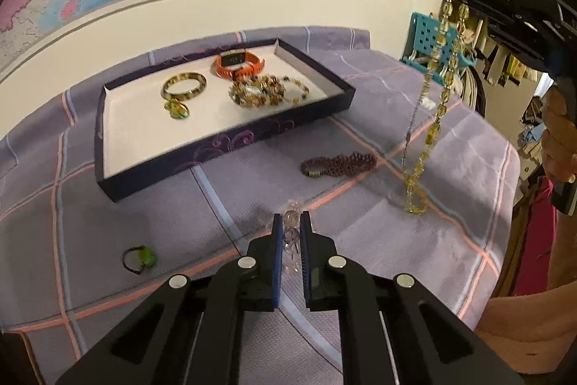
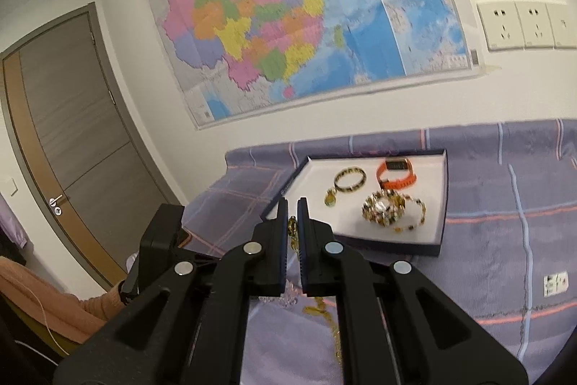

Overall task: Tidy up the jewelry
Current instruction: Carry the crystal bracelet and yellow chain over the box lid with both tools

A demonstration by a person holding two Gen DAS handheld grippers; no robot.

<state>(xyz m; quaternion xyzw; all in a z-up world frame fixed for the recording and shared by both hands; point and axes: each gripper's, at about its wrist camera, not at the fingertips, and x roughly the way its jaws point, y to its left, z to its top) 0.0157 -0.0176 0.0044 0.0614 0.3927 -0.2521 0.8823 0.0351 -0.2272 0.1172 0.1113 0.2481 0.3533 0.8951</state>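
A dark tray (image 1: 230, 141) with a white inside sits on the purple checked cloth. It holds a bangle (image 1: 184, 84), an orange watch (image 1: 239, 64) and beaded bracelets (image 1: 268, 91); the tray also shows in the right wrist view (image 2: 441, 204). My left gripper (image 1: 290, 222) is shut on a clear bead bracelet (image 1: 291, 233) low over the cloth. My right gripper (image 2: 292, 204) is shut on a yellow bead necklace (image 1: 436, 110), which hangs from it high at the right, its end near the cloth.
A purple-brown woven bracelet (image 1: 339, 165) lies on the cloth right of the tray. A green hair tie (image 1: 140, 258) lies at the front left. A blue rack (image 1: 429, 38) and hanging clutter stand beyond the table's right edge. A map covers the wall.
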